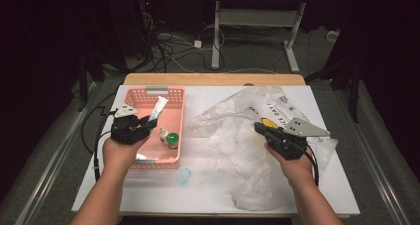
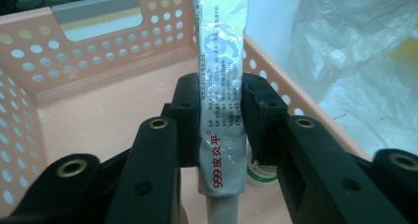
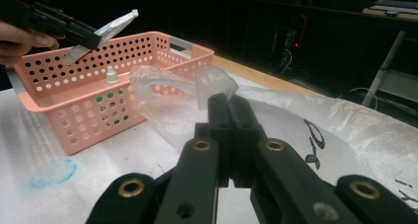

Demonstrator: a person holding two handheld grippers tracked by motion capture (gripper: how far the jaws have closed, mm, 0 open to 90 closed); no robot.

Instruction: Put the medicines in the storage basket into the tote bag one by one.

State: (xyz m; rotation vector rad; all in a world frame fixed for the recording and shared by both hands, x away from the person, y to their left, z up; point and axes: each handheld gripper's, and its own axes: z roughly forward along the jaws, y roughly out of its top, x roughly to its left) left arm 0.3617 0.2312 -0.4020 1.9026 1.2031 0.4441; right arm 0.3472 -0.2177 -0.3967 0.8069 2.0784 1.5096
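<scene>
left gripper point(image 1: 144, 122): clamps tube point(image 2: 223, 91) over basket point(image 1: 176, 93)
right gripper point(image 3: 229, 105): jaws closed, pinching bag point(image 3: 167, 93)
done: two bottles in basket
left: drop tube

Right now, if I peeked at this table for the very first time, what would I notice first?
Probably the pink basket on the table's left side, with the left gripper holding a silvery tube above it. Inside the basket stand a small white dropper bottle and a green-capped jar. On the right, the right gripper pinches a big crinkly clear plastic bag spread over the white table.
</scene>
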